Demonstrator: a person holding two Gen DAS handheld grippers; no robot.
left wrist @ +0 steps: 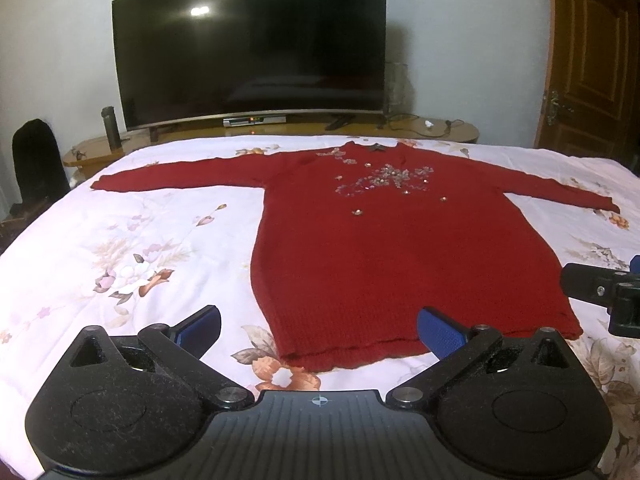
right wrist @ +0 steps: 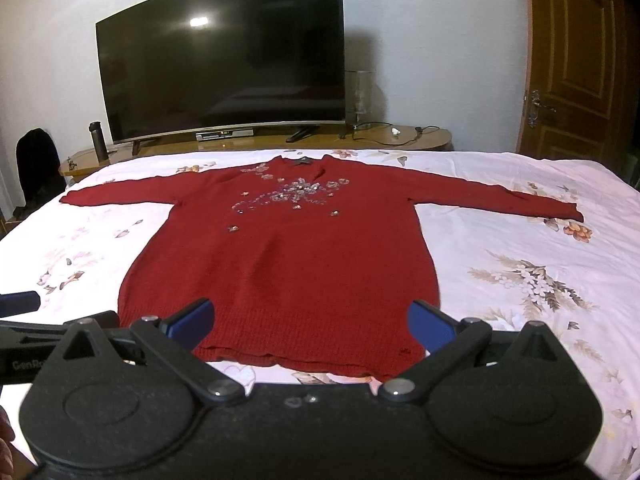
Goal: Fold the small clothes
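Observation:
A red long-sleeved knit sweater with sequin flowers on the chest lies flat on the bed, face up, sleeves spread to both sides, hem nearest me. It also shows in the right wrist view. My left gripper is open and empty, hovering just in front of the hem's left part. My right gripper is open and empty, hovering in front of the hem's right part. The right gripper's body shows at the right edge of the left wrist view.
The bed has a white floral sheet. Beyond its far edge stands a wooden TV bench with a large dark TV, a dark bottle and cables. A wooden door is at the right.

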